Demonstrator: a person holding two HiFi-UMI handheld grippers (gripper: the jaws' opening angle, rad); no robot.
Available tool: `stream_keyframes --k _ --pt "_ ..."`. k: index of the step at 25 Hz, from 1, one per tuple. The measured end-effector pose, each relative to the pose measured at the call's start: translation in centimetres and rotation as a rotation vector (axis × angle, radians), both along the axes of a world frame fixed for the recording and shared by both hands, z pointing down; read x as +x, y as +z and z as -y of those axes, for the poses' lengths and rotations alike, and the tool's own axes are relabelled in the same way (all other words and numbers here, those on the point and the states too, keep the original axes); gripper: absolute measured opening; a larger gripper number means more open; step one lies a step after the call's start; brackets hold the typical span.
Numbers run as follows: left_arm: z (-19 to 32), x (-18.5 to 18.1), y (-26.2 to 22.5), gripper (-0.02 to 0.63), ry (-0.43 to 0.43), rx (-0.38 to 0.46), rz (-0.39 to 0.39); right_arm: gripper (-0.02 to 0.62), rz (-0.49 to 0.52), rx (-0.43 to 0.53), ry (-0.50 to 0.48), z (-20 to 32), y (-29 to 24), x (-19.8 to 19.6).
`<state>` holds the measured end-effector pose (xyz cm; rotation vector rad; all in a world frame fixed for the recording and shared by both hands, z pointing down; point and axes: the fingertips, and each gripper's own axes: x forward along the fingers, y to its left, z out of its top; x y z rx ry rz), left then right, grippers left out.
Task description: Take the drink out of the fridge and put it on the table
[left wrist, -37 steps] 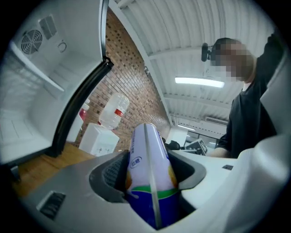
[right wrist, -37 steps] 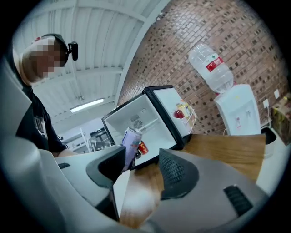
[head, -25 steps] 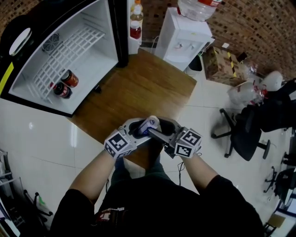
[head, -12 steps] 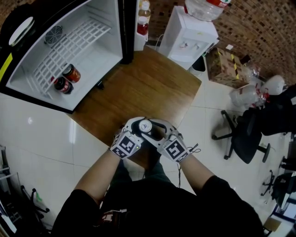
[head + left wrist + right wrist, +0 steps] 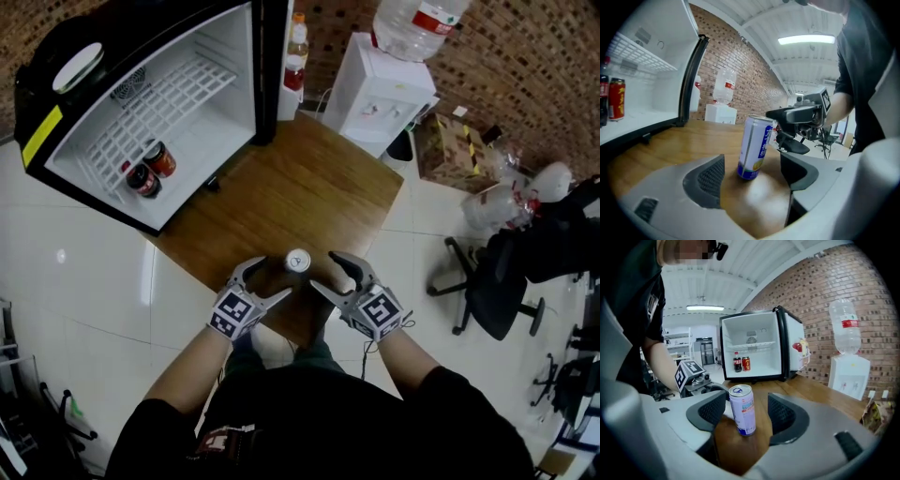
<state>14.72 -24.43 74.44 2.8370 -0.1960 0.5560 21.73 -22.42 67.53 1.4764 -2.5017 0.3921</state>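
The white-and-blue drink can stands on its base on the wooden table, near the edge closest to you and well apart from the open mini fridge. What is left is a clean release.

Both sets of jaws have just been opening. The left gripper has its jaws wide, with the can at their mouth and neither pad on it. The right gripper is wide too, with the can between its pads and a gap showing on each side. Neither gripper holds anything.

To finish well, keep both sets of jaws spread as they are. Draw each gripper straight back along its own line. A sideways sweep would likely clip the can, and a tall, narrow can tips easily. It is best to move one gripper at a time, because their tips sit close together around the can.

The can seems to lean in the left gripper view. That may only be the wide lens, since it looks upright from the right gripper and from above. Watch it as you withdraw.

A red can and a dark cola bottle remain inside the fridge.
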Motion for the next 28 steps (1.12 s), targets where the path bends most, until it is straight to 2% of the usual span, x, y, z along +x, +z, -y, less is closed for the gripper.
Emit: stream_keyframes --k 2,4,7,9,11,13,14,17,21,28 --pt "-0.1 -3.9 -2.2 0.34 -0.029 -0.048 -0.029 0.307 0.037 -0.02 0.063 -2.4 -1.2 1.1" --pt "0.0 -7.9 -5.4 0.285 -0.041 -0.093 -0.096 0.292 0.08 -0.049 0.113 -4.9 -2.9 1.0" --pt "-0.7 -13.4 -10.8 0.195 -0.034 -0.209 -0.233 0.199 0.142 -0.062 0.189 -8.7 -6.1 -0.9" --pt "-2.1 -16.2 -13.8 0.15 -0.004 -0.273 -0.288 0.148 0.179 -0.044 0.254 -11.3 -8.3 -2.4" --pt "-3.8 -18.1 -15.6 0.083 0.032 -0.288 -0.283 0.082 0.22 -0.02 0.315 -13.5 -10.4 -3.4" --pt "-5.1 -19.5 -16.5 0.035 0.028 -0.281 -0.246 0.012 0.252 0.0 0.349 -15.4 -12.4 -4.0" --pt "-5.7 -20.1 -17.0 0.023 0.014 -0.28 -0.236 0.006 0.258 0.006 0.353 -16.4 -13.2 -4.3" --pt "-7.7 -21.1 -18.6 0.004 -0.039 -0.276 -0.258 0.003 0.242 0.011 0.328 -19.7 -14.6 -4.9" --pt "-11.8 -21.9 -19.9 0.003 -0.122 -0.217 -0.27 0.003 0.236 0.033 0.264 -23.8 -15.5 -4.7" --pt "-23.5 -20.9 -20.9 0.003 -0.278 -0.154 -0.285 0.003 0.232 0.027 0.082 -33.8 -14.9 -5.6"
